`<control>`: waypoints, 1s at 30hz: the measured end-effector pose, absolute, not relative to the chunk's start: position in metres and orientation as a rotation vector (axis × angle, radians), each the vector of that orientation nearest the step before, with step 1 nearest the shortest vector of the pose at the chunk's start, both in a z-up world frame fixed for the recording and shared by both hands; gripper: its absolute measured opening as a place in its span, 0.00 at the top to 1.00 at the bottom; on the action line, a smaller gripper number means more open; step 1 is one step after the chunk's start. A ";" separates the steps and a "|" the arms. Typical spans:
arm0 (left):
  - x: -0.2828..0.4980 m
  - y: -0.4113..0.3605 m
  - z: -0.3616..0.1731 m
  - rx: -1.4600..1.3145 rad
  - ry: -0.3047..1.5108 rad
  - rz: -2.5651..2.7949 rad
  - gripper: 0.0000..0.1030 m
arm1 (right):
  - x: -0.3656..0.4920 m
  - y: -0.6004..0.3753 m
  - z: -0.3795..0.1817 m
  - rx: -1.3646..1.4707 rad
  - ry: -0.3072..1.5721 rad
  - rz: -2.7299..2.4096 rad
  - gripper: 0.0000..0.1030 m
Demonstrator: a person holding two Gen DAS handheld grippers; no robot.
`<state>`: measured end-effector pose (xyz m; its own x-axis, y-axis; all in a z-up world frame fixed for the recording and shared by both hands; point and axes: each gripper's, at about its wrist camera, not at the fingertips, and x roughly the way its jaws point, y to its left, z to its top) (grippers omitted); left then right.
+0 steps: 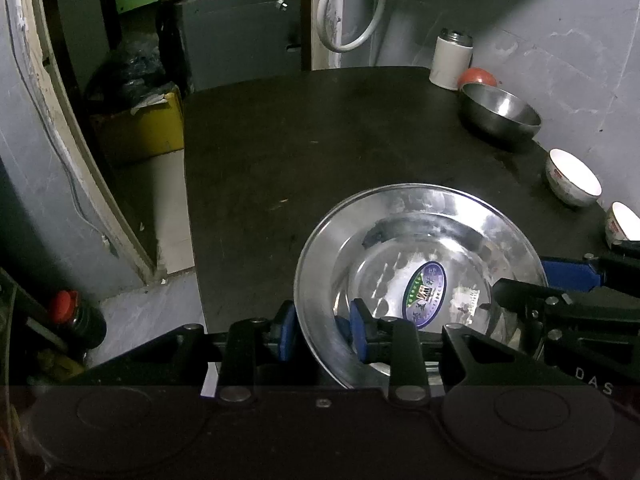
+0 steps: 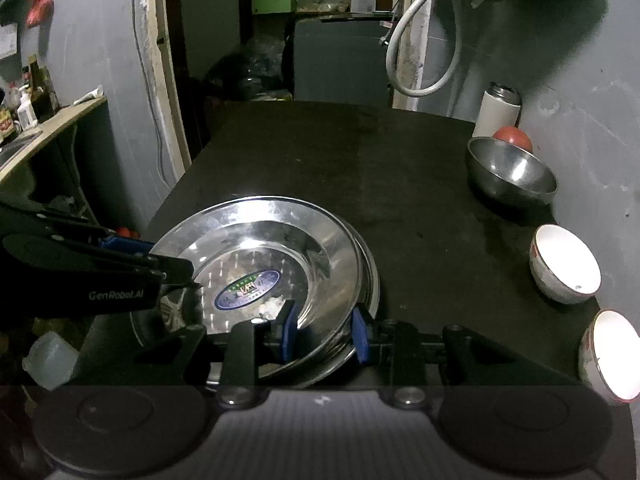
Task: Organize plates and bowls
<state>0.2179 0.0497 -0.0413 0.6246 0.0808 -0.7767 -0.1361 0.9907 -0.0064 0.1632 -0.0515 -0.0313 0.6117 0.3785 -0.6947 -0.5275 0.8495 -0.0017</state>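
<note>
Dim room with grey walls

A dark bench (image 2: 400, 184) meets the grey wall (image 2: 580, 80); behind stand a doorway, cabinet (image 2: 340, 60) and looped white hose (image 2: 416, 40).

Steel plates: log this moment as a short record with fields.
plates: steel plate with oval sticker, on top of another plate
left gripper: jaws astride the top plate's rim
right gripper: jaws astride the rims at the opposite side
steel bowl: upright, by the wall
white bowls: near one, far one, both upright
table: dark surface
</note>
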 end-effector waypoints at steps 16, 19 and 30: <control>0.217 0.050 -0.042 -0.057 0.888 0.122 0.68 | 0.160 -0.045 -0.034 -0.278 0.729 0.517 0.65; 0.218 0.050 -0.042 -0.057 0.889 0.122 0.68 | 0.160 -0.044 -0.034 -0.280 0.728 0.517 0.64; 0.218 0.046 -0.043 -0.048 0.893 0.120 0.67 | 0.157 -0.043 -0.034 -0.307 0.720 0.520 0.61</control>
